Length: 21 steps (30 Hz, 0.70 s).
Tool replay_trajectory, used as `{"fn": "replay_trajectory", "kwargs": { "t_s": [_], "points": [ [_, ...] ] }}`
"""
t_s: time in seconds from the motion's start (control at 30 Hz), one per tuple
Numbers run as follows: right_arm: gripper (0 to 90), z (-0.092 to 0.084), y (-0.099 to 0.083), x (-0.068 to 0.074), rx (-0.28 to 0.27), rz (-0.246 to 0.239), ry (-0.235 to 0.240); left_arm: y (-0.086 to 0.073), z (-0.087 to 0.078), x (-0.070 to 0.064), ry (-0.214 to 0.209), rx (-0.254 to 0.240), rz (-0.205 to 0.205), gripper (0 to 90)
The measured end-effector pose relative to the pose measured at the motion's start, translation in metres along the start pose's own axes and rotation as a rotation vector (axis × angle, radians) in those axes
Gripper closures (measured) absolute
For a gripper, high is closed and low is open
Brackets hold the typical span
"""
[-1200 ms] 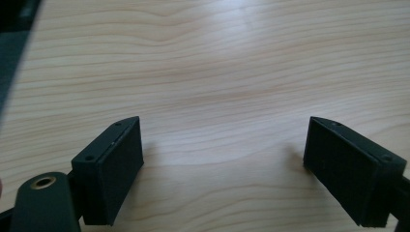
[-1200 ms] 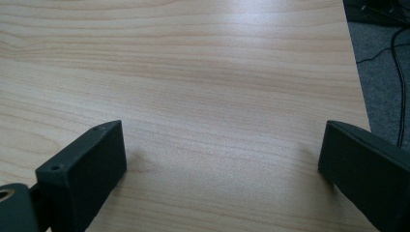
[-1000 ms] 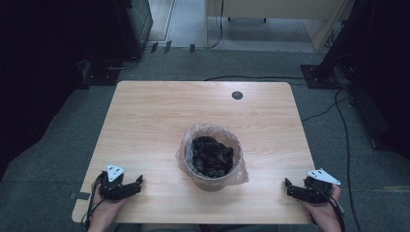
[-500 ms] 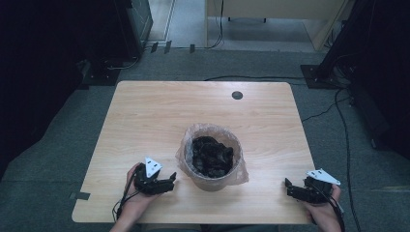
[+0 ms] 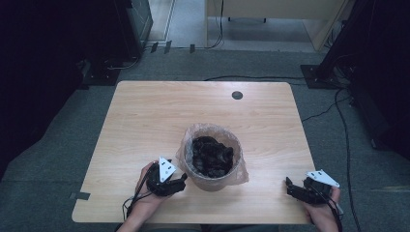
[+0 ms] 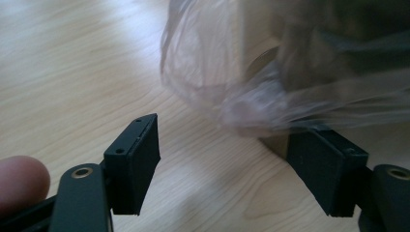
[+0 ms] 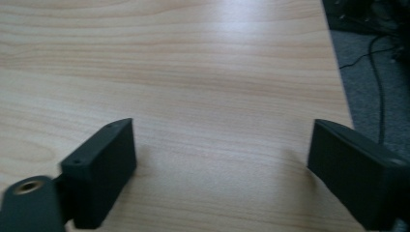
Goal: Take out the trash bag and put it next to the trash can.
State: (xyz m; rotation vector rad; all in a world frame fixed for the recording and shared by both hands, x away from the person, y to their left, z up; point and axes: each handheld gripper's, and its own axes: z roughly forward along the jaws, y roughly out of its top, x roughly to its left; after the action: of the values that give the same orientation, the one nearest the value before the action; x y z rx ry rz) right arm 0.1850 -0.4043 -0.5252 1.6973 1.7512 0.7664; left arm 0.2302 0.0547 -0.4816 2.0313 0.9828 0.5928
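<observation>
Pale wood table (image 5: 145, 116) stands on grey carpet, and near its front edge the left gripper (image 5: 180, 182) has just been narrowing its jaws, which stand apart with nothing pressed between them. Just beyond its tips sits the bag-lined bin (image 5: 211, 157), the clear liner brushing one jaw in the left gripper view. At the front right corner, well apart from the bin, the right gripper (image 5: 290, 186) has also been narrowing, jaws apart over bare wood.

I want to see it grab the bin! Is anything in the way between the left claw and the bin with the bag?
Nothing visible blocks it. The left claw sits right beside the bin, its jaws apart and just closing, with the loose bag hanging just ahead of them over bare table.
</observation>
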Motion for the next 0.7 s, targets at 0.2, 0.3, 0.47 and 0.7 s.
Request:
{"fn": "replay_trajectory", "kwargs": {
  "t_s": [0.2, 0.3, 0.47, 0.7],
  "points": [
    [15.0, -0.003, 0.001, 0.003, -0.015, 0.007, -0.014, -0.001, 0.002, 0.002, -0.039, -0.015, -0.020, 50.8],
    [16.5, -0.006, 0.002, 0.012, -0.029, 0.009, 0.023, -0.002, 0.002, 0.002, -0.042, -0.035, -0.018, 61.3],
    [16.5, -0.015, 0.007, 0.048, -0.048, -0.036, 0.159, 0.000, -0.001, -0.001, -0.038, -0.064, 0.002, 74.2],
    [16.5, -0.026, 0.010, 0.104, -0.060, -0.072, 0.325, 0.001, -0.004, -0.001, -0.040, -0.080, -0.024, 80.5]
  ]
}}
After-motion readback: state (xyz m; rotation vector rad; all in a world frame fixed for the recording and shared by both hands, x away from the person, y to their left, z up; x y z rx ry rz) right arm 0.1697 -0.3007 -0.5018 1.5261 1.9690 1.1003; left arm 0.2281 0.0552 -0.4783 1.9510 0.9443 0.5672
